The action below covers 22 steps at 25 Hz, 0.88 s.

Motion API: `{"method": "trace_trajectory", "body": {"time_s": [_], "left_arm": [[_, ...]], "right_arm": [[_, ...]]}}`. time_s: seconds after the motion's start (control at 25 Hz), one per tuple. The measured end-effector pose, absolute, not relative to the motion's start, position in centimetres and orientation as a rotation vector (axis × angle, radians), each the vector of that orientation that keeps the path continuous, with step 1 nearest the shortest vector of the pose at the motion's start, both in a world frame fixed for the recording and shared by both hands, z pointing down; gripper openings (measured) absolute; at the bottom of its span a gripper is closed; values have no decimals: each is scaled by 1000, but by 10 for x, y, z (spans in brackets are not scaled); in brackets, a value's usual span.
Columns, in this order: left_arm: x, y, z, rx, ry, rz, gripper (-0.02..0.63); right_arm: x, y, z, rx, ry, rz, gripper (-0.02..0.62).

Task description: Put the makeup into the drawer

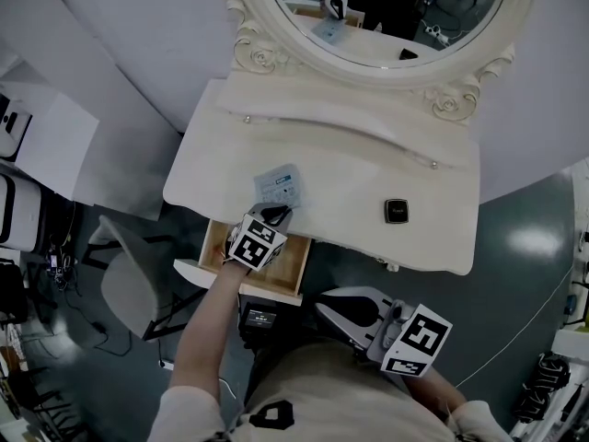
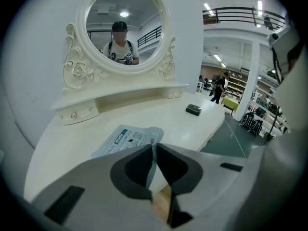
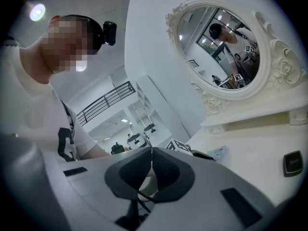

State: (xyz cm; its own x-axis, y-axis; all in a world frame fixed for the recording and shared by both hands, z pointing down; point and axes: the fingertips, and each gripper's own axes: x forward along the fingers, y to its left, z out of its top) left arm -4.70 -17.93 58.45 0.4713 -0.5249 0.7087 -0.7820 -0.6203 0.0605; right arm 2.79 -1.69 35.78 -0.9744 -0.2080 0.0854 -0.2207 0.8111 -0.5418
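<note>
Left gripper (image 2: 154, 150): tilted downward at the front edge of the table (image 1: 359, 168); jaws clamped on the near edge of the packet.
Packet (image 1: 279, 186): pale blue-and-white sachet, gripped at its near corner; the rest is spread ahead of the jaws over the table.
Drawer (image 1: 287, 263): pulled open, wooden inside, seen directly below the left gripper.
Compact (image 1: 397, 211): small black case, laid on the table to the right of the left gripper, well apart.
Right gripper (image 3: 150, 163): held level off the table's front; jaws pressed together, nothing between them.
Mirror (image 1: 386, 26): oval, ornately framed, set beyond both grippers.
</note>
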Motion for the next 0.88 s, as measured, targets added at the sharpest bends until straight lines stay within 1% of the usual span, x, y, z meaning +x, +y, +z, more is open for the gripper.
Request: {"method": "trace_trajectory", "body": {"time_s": [0.48,0.88], "left_arm": [[-62,-160,533,2359,-1190,733,75],[-87,-132,506,2365,-1273,667,75]], "right_arm": [[26,-11,349,320,-2980,859,29],[14,-5,344,243,-2990,807,29]]}}
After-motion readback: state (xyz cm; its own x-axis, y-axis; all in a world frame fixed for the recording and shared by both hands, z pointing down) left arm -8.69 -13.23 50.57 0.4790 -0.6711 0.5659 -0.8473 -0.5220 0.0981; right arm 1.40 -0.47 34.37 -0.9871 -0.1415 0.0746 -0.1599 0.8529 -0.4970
